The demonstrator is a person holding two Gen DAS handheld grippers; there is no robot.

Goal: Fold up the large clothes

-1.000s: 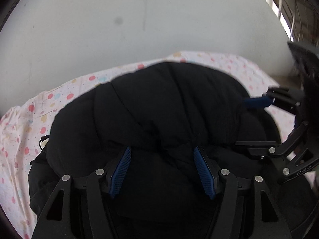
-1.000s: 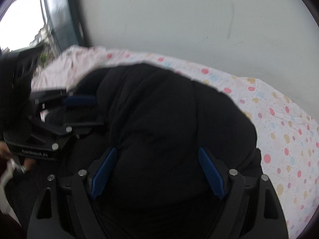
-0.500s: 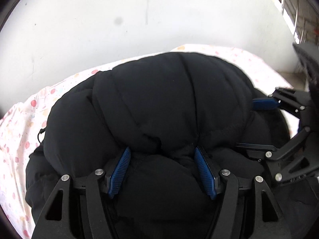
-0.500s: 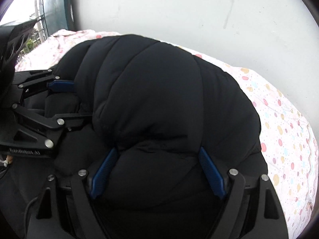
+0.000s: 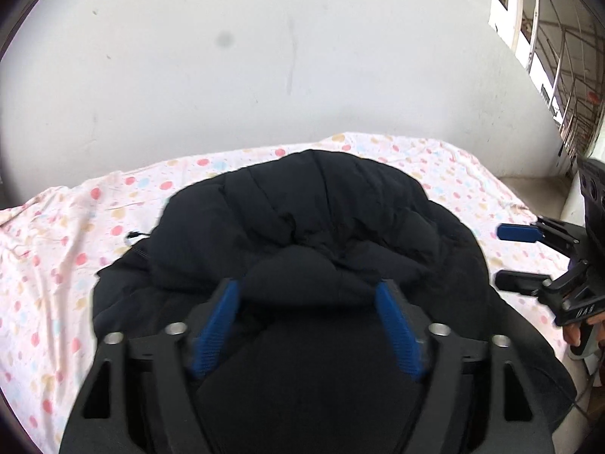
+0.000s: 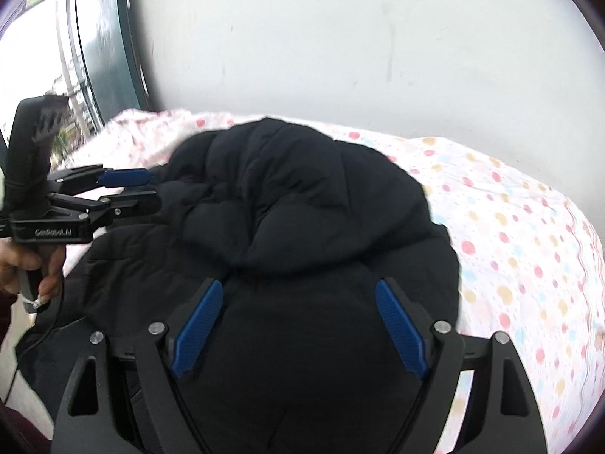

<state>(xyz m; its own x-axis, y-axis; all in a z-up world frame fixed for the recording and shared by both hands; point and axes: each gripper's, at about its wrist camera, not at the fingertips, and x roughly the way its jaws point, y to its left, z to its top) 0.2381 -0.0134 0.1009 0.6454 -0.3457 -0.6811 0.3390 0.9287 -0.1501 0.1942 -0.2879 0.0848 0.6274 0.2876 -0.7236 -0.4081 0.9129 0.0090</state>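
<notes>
- Black puffer jacket is lying bunched in a rounded heap on the bed, which is wearing a white sheet with coloured dots.
- Its upper quilted part is sitting folded over the lower part, making a thick roll across the middle of the heap.
- I am holding my left fingers wide apart over the near end of the jacket; the blue pads are standing on either side of the black fabric without pinching it.
- I am holding my right fingers spread the same way above the near end of the jacket, with the blue pads well apart and nothing clamped between them.
- In the right wrist view my left fingers are showing at the jacket's left side, close to the fabric, with my left hand wrapping the handle.
- In the left wrist view my right fingers are hovering just beside the jacket's right side, over the dotted sheet near the bed's right edge.
- A pale wall is running along the far edge of the bed.
- A window is showing past the bed's far right corner.
</notes>
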